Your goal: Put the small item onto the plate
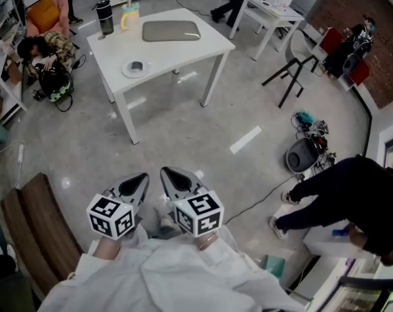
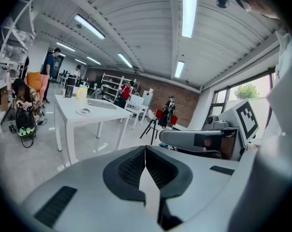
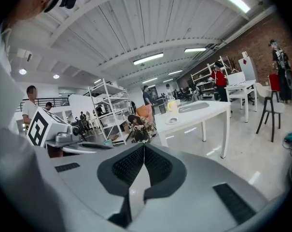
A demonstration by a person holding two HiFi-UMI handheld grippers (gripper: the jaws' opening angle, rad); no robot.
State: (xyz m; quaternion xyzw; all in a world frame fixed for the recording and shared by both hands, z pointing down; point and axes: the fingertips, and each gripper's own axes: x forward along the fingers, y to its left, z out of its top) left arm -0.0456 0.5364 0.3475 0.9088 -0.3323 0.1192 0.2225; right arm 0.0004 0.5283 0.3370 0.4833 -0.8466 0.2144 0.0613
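Right claw [image 3: 144,146] closed, empty; plate [image 3: 173,121] on white table [image 3: 212,110] ahead.

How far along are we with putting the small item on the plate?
Possibly done: a small grey thing lies on the plate on the white table, too small to identify. In hand: nothing; left hand-held gripper and right hand-held gripper are shut, empty, away from the table. Left: only confirming that item.

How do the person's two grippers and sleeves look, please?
The left gripper and right gripper have grey shells with black ribbed pads. Each bears a white cube with black square markers. The person wears white sleeves.
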